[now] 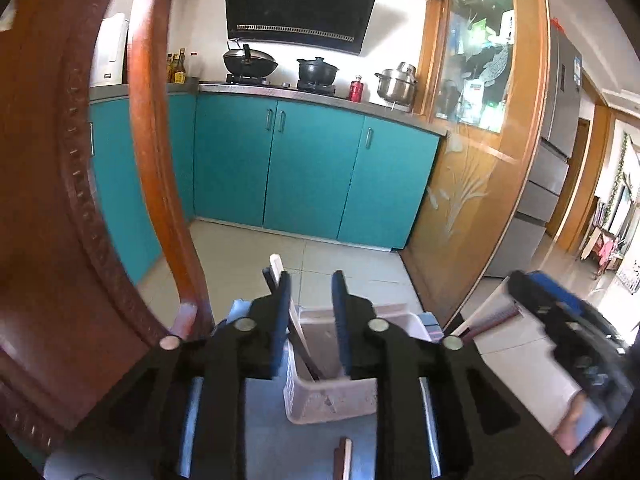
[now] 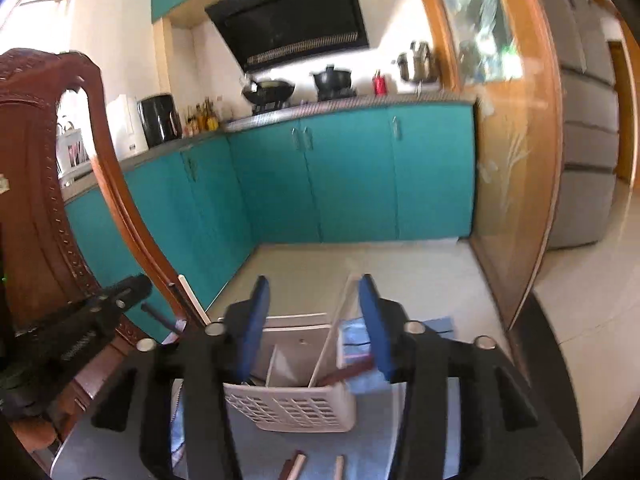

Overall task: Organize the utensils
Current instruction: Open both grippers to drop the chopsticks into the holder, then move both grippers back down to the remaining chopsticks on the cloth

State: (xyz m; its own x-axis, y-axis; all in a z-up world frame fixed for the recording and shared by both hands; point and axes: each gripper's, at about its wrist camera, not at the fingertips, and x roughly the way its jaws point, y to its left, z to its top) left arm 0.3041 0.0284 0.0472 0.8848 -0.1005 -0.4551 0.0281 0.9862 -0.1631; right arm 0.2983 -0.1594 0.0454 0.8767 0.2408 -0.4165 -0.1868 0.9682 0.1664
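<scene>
Several chopsticks [image 2: 326, 350] stand in the white slotted basket [image 2: 296, 408], their long axes steeply tilted rather than upright; in the right wrist view a pale one leans from the basket's floor up and away toward the far right, its tip rising past the rim, and a dark reddish one [image 2: 348, 372] lies lower, angled out to the right over the basket's edge. In the left wrist view a pale and dark pair [image 1: 286, 312] slants the other way — base in the basket [image 1: 332, 400], tips up to the left, passing just behind my left finger pad [image 1: 282, 320]. More sticks lie flat on the blue cloth [image 2: 360, 452] nearer to me: short ends [image 2: 296, 466] show at the bottom of the right view and one pair [image 1: 344, 458] at the bottom of the left view, pointing roughly toward the basket.

My left gripper [image 1: 311, 300] hangs over the basket with its fingers spread and nothing between them; my right gripper [image 2: 314, 312] is likewise parted, the pale stick showing in the gap but touching neither pad as far as I can tell. Seen from the left, the right gripper is blurred at the far right edge.

Beyond the table [image 2: 80, 456] stand a carved wooden chair [image 2: 44, 200], teal cabinets [image 2: 348, 176] and a black range hood [image 2: 292, 20].
</scene>
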